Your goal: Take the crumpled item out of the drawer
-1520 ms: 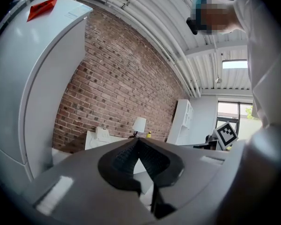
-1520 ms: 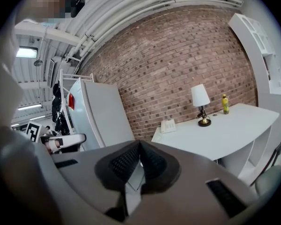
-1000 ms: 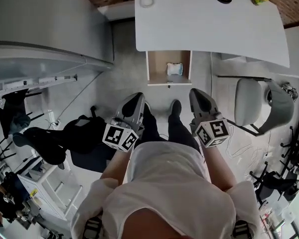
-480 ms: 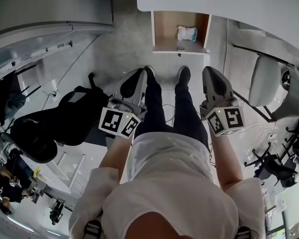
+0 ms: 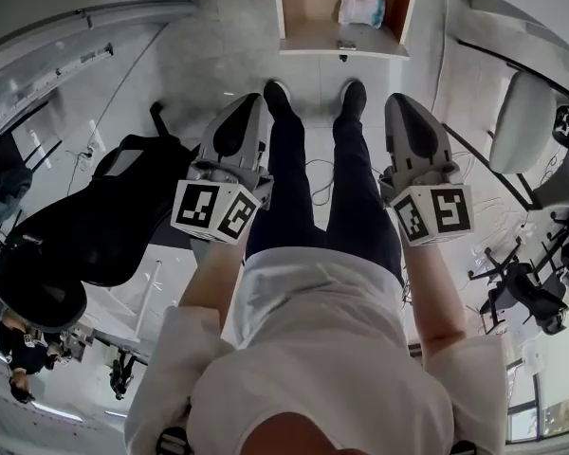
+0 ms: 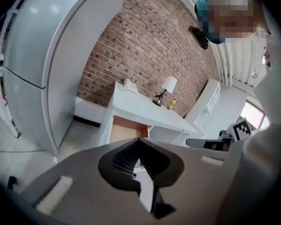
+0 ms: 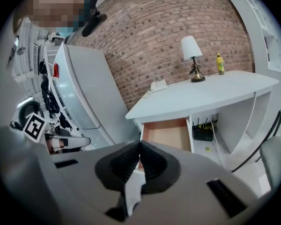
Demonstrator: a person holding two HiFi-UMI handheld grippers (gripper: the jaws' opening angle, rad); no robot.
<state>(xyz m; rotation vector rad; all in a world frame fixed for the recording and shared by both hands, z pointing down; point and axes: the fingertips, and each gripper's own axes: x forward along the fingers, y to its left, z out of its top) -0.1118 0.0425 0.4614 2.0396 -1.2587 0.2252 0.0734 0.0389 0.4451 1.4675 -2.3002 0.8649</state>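
While the left gripper [image 5: 249,104] and right gripper [image 5: 401,104] hang beside the person's legs [image 5: 299,192], jaws together and empty, the crumpled item [image 5: 361,9] lies in the open drawer [image 5: 308,38], well apart. Arriving with jaws closed would probably push it deeper.

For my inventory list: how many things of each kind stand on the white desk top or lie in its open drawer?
White-shaded table lamp: 1
Small yellow bottle: 1
White telephone: 1
Crumpled white-and-blue item in the wooden drawer: 1
Total: 4
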